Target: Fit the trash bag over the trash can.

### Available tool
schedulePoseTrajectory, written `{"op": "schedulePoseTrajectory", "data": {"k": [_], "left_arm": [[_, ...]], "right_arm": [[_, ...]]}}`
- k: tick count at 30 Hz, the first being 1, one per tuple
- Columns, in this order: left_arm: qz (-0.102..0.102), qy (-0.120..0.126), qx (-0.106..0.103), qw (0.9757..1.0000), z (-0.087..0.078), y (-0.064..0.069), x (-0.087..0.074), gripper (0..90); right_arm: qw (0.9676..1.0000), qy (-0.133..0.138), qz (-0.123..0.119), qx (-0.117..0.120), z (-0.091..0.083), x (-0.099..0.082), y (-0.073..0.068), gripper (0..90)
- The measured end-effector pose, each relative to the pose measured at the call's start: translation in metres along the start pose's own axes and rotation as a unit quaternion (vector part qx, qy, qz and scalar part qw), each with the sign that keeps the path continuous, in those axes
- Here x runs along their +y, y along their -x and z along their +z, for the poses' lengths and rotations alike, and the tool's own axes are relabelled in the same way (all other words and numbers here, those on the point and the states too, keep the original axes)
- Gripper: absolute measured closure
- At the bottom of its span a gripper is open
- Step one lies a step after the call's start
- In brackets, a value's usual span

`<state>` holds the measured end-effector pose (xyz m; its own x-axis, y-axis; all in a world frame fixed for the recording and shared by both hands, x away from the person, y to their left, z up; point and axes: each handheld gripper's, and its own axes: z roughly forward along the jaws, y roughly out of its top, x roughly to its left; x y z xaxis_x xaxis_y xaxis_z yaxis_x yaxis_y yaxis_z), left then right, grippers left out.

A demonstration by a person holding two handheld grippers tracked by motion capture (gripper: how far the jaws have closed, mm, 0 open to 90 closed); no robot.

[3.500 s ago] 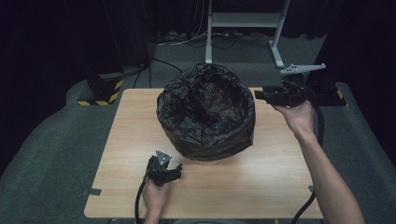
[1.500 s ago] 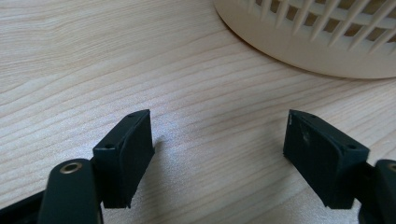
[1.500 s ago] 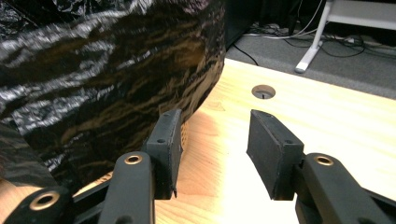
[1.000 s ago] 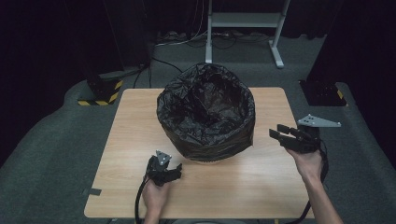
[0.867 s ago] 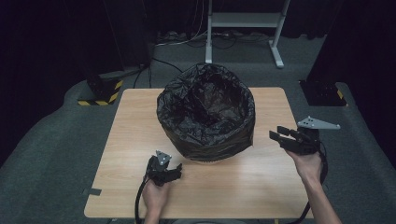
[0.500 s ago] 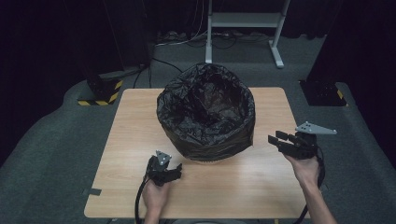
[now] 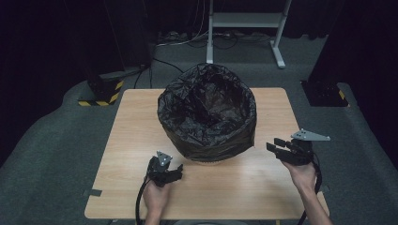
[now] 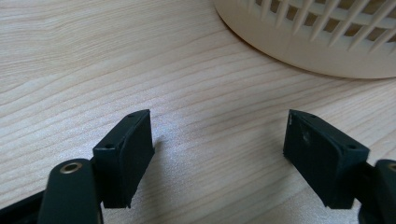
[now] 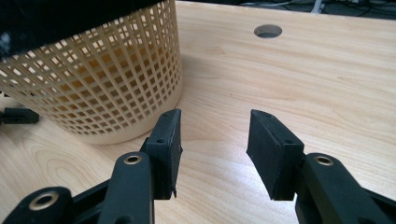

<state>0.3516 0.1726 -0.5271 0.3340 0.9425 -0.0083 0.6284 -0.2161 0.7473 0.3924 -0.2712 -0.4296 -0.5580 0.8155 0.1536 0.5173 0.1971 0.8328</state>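
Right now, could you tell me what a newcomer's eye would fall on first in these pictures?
The black bin bag draws the eye, crumpled over a cream lattice basket in the middle of the wooden table. Next come the two grippers at the near edge: the left gripper in front of the basket, the right gripper off to its side, both with jaws apart and nothing between them.

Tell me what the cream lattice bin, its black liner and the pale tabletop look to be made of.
Cream lattice bin: probably moulded plastic, matt, with an even square grid. Black liner: thin plastic film, glossy, crinkled. Pale tabletop: wood or wood-look laminate with a smooth printed-looking grain; which one is unclear.
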Motion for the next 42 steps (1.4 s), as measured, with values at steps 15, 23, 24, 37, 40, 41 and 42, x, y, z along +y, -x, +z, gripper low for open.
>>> {"op": "schedulePoseTrajectory", "data": {"k": [15, 23, 24, 37, 40, 41, 42], "left_arm": [[0.000, 0.000, 0.000, 1.0000, 0.000, 0.000, 0.000, 24.0], [0.000, 0.000, 0.000, 1.0000, 0.000, 0.000, 0.000, 24.0], [0.000, 0.000, 0.000, 1.0000, 0.000, 0.000, 0.000, 24.0], [0.000, 0.000, 0.000, 1.0000, 0.000, 0.000, 0.000, 24.0], [0.000, 0.000, 0.000, 1.0000, 0.000, 0.000, 0.000, 24.0], [0.000, 0.000, 0.000, 1.0000, 0.000, 0.000, 0.000, 24.0], [0.000, 0.000, 0.000, 1.0000, 0.000, 0.000, 0.000, 24.0]], "right_arm": [[0.9997, -0.021, -0.003, -0.012, 0.019, -0.019, 0.001, 54.0], [0.9988, -0.040, -0.008, -0.029, 0.033, -0.030, 0.003, 53.8], [0.9987, -0.041, -0.009, -0.030, 0.034, -0.031, 0.003, 53.8], [0.9970, -0.065, -0.013, -0.038, 0.053, -0.047, 0.007, 53.5], [0.9966, -0.070, -0.012, -0.041, 0.057, -0.051, 0.007, 53.0], [0.9965, -0.071, -0.014, -0.041, 0.058, -0.052, 0.008, 53.0], [0.9964, -0.072, -0.015, -0.042, 0.059, -0.053, 0.008, 53.0]]}}
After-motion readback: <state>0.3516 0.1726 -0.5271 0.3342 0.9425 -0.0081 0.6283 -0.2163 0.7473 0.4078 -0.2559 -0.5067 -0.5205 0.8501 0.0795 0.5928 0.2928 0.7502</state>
